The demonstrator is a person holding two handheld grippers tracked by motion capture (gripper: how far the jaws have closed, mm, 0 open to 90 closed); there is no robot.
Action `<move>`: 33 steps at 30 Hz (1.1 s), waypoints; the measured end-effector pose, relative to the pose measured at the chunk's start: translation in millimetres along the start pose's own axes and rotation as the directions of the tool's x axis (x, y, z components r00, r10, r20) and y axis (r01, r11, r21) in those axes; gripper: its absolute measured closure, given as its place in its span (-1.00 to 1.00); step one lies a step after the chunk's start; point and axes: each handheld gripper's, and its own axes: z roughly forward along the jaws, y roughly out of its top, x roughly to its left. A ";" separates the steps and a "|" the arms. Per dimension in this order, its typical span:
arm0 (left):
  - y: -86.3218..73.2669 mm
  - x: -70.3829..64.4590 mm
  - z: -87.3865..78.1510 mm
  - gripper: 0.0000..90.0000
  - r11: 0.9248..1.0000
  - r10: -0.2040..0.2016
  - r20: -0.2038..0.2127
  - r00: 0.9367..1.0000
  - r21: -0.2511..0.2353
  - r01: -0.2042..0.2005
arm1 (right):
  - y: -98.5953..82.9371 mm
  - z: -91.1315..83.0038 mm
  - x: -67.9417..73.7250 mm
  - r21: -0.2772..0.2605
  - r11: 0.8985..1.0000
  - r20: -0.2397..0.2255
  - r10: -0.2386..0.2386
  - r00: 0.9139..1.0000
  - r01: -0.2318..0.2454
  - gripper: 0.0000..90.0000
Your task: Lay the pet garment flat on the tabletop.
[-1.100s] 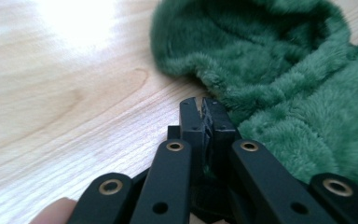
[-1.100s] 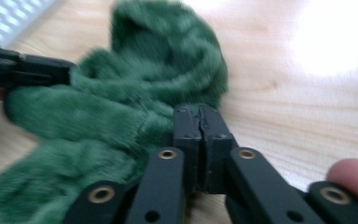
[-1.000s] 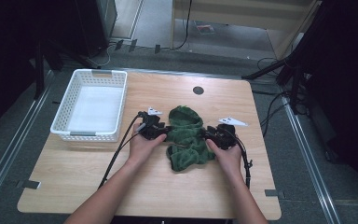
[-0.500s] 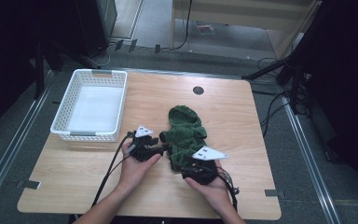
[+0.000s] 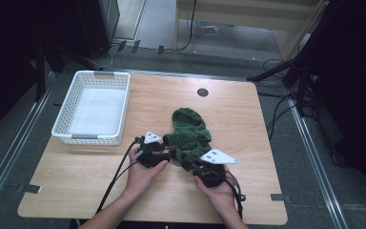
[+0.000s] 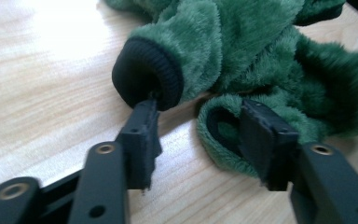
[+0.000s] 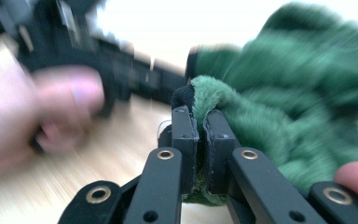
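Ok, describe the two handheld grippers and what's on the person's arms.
Both the left gripper and right gripper are black, each with two flat bolted jaws, a grey three-cornered plate on top and a trailing black cable. The forearms are bare, no sleeves visible.

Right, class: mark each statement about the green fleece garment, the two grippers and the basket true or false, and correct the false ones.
1. The right gripper is shut on an edge of the green fleece garment. True.
2. The left gripper is clamped on the black cuff. False: its jaws stand open, one at the cuff and one at a second fleece opening.
3. The garment lies inside the white basket. False: it lies on the wooden table, right of the basket.
4. The basket holds nothing. True.
5. Both grippers are at the garment's near end. True.
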 end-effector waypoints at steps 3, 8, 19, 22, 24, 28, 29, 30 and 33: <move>0.3 -6.3 0.9 0.01 1.000 0.027 0.000 1.000 -0.005 -0.027 | 14.6 -30.1 -20.9 -0.137 0.983 -0.028 0.120 0.992 -0.122 0.90; -1.7 -15.8 5.1 0.00 0.998 0.054 0.034 0.998 0.015 -0.055 | 7.8 -53.3 -74.7 -0.171 0.919 -0.019 0.357 0.934 -0.355 0.89; -3.7 -37.0 6.3 -0.27 0.996 0.085 0.087 0.993 -0.018 -0.084 | -4.6 -45.9 -100.2 -0.151 0.906 0.024 0.404 0.914 -0.396 0.89; -4.9 -43.1 1.9 -0.33 0.994 0.103 0.067 0.992 -0.053 -0.100 | -3.6 -45.9 -98.1 -0.152 0.906 0.025 0.403 0.915 -0.395 0.89; -5.6 -46.7 3.5 -0.31 0.992 0.126 0.065 0.990 -0.038 -0.124 | -3.1 -45.7 -97.9 -0.154 0.905 0.020 0.404 0.914 -0.397 0.89; -7.7 -52.4 10.4 -0.15 0.987 0.159 0.030 0.987 0.012 -0.160 | -3.0 -44.7 -96.8 -0.152 0.908 0.027 0.399 0.917 -0.390 0.89; -7.0 -52.6 11.2 -0.06 0.985 0.170 0.035 0.985 0.024 -0.171 | -3.1 -44.7 -96.0 -0.149 0.910 0.030 0.396 0.918 -0.388 0.89; -6.6 -53.7 12.6 0.01 0.984 0.176 0.030 0.984 0.034 -0.177 | -3.1 -44.2 -95.5 -0.153 0.912 0.033 0.389 0.921 -0.380 0.89; -5.9 -56.9 15.6 0.18 0.977 0.203 0.023 0.979 0.067 -0.204 | -2.7 -44.0 -93.6 -0.149 0.918 0.041 0.376 0.926 -0.367 0.89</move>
